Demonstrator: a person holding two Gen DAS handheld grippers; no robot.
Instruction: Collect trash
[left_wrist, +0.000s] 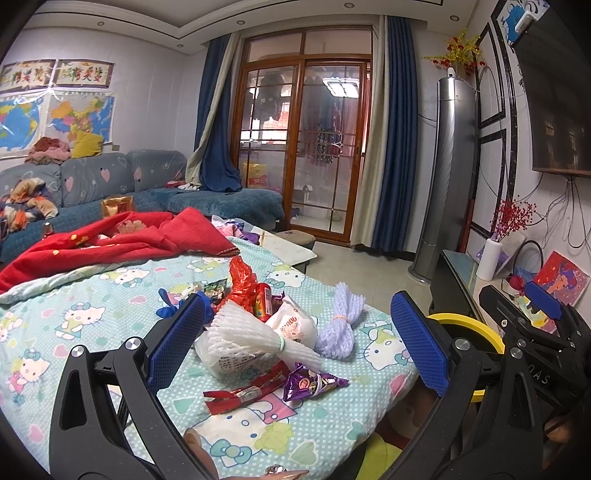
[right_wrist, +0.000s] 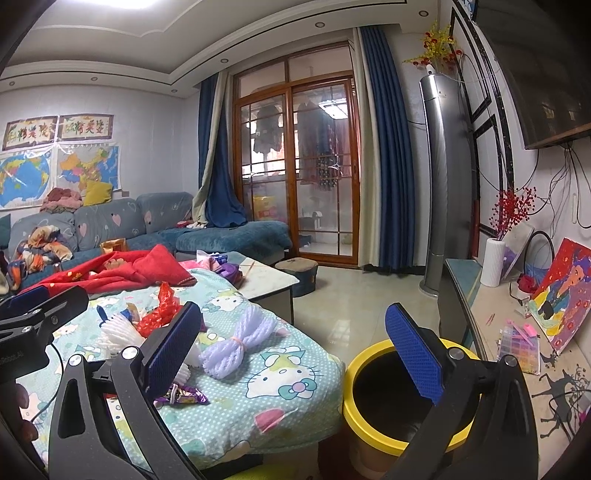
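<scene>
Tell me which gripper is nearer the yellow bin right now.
Right. The right gripper hangs open with one finger directly over the yellow bin. The left gripper is open over the trash pile on the blanket, beside the bin.

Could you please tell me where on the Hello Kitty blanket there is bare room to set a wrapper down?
The Hello Kitty blanket lies bare on its left, between the red blanket and the left hand-held gripper. Another free patch borders the lilac foam net toward the yellow bin. It is crowded around the white foam net, red bag and purple wrapper.

Blue sofa (left_wrist: 110, 192), curtained glass doors (left_wrist: 303, 155)
</scene>
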